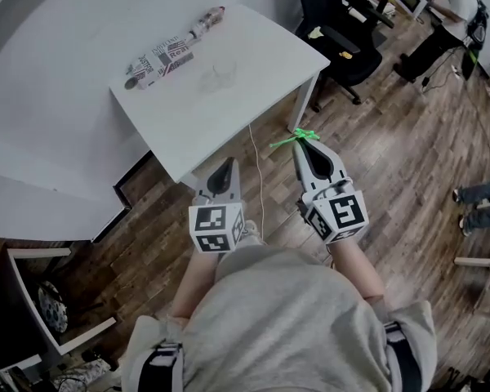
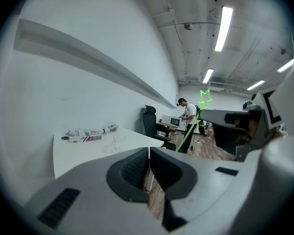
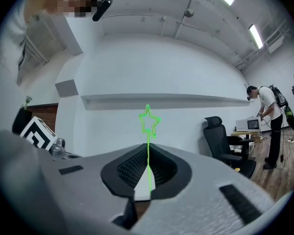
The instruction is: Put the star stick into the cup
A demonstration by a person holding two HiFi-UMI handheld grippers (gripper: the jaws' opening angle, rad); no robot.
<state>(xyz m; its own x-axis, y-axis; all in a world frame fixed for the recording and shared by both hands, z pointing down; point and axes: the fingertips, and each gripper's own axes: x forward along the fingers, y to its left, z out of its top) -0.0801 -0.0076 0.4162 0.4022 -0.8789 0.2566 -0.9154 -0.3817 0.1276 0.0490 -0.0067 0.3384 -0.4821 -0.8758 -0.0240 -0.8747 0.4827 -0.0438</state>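
Standing just off the near corner of the white counter (image 1: 253, 88), a person holds both tools low over the wood floor (image 1: 408, 137), clear of the counter top. The right gripper (image 1: 305, 145) has its jaws pressed together on the green star stick (image 3: 148, 124), which runs up through the dark pads so that the star outline stands above the tips. From overhead the stick juts out past the jaw tips, hanging over the floor beside the counter's leg. The left gripper (image 1: 226, 167) sits beside it, jaws closed against each other with nothing between them. On the counter a faint clear cup (image 2: 112, 143) stands near the middle, well apart from the stick. A printed box (image 1: 159, 62) lies along the far edge by the wall. A black office chair (image 1: 343, 31) stands beyond the counter's right corner.
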